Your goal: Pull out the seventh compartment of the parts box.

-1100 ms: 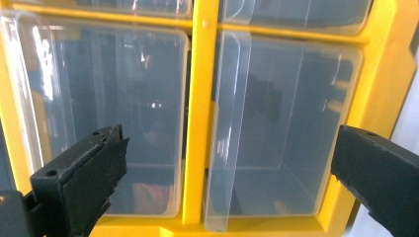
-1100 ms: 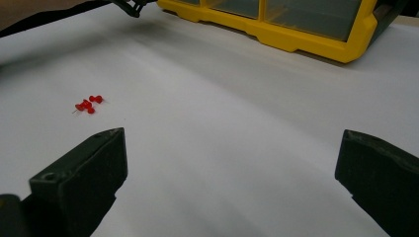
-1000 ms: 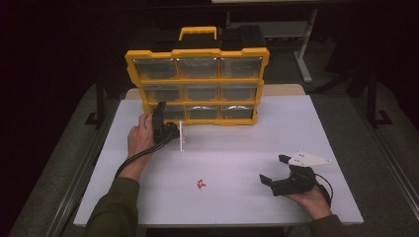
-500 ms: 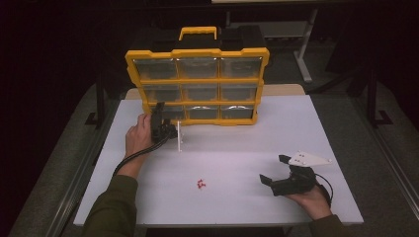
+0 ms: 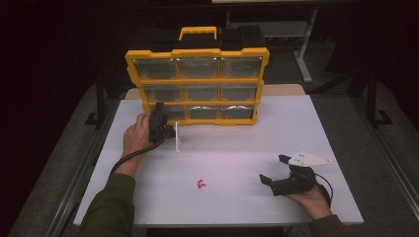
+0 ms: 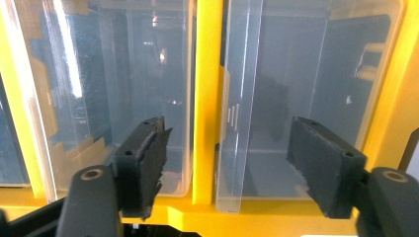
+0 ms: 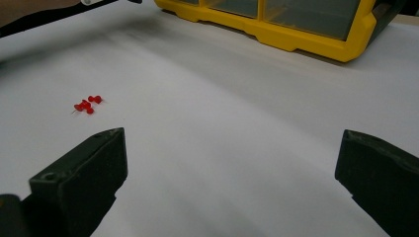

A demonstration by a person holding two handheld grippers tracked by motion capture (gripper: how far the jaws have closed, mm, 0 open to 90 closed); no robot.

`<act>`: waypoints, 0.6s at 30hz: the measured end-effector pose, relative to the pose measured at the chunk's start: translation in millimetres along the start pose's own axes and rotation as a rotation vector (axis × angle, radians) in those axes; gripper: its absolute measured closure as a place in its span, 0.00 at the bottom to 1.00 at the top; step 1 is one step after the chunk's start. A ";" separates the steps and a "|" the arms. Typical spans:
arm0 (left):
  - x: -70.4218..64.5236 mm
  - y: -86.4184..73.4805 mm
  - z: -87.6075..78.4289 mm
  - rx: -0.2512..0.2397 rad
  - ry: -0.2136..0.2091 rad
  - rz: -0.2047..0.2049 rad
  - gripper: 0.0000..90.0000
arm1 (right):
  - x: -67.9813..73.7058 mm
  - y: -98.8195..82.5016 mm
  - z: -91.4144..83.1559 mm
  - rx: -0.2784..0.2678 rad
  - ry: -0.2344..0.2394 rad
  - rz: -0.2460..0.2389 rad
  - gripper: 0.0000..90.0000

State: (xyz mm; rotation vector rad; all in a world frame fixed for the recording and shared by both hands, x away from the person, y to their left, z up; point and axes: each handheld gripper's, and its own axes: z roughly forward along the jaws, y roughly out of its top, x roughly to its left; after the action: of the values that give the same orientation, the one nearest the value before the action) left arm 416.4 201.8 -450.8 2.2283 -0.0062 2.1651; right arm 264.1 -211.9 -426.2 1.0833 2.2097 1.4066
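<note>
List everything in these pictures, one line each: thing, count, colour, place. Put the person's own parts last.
organiser case: one, yellow frame with clear compartments and a yellow handle, standing upright at the table's far edge.
compartment door: one, clear, swung open from the case's bottom left compartment, edge toward the camera.
push pins: a small cluster, red, lying on the table's near middle.
table: one, white top.
left gripper: one, black, at the bottom left compartment; its jaws have just been closing around the open door's edge, pads not yet touching it.
right gripper: one, black with a grey plate, jaws wide open, resting low at the table's near right.
sleeves: two, olive green, at the near edge.
</note>
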 end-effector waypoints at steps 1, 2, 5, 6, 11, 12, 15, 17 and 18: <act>0.0 0.0 0.0 -0.006 0.001 0.003 0.38 | 0.0 0.0 0.0 0.000 0.001 0.000 0.00; 0.4 0.3 -0.4 -0.004 0.000 0.010 0.41 | -0.1 0.0 -0.1 0.000 0.000 -0.001 0.00; -0.3 1.1 -0.5 -0.012 -0.006 0.013 0.47 | -0.3 0.0 -0.1 -0.001 0.001 -0.001 0.00; -0.7 1.3 -0.5 -0.013 -0.004 0.016 0.48 | -0.3 0.0 -0.1 -0.001 0.001 0.000 0.00; -1.4 1.7 -0.5 -0.015 -0.008 0.022 0.56 | -0.5 0.0 0.0 -0.002 0.003 -0.001 0.00; -1.3 1.9 -0.7 -0.016 -0.008 0.025 0.57 | -0.5 0.0 0.0 -0.002 0.002 0.000 0.00; -1.2 2.8 -1.1 -0.017 -0.004 0.036 0.61 | -0.5 0.0 0.0 -0.002 0.003 0.000 0.00; -1.8 3.3 -0.9 -0.025 0.001 0.034 0.64 | -0.5 0.1 -0.1 -0.002 0.004 0.001 0.00; -2.1 3.5 -0.8 -0.027 0.000 0.034 0.65 | -0.7 0.1 -0.2 -0.003 0.004 0.000 0.00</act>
State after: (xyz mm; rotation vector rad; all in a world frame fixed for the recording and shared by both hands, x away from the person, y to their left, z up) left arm 415.5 198.3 -452.8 2.2296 -0.0730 2.1688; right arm 264.5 -212.4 -426.2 1.0804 2.2100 1.4129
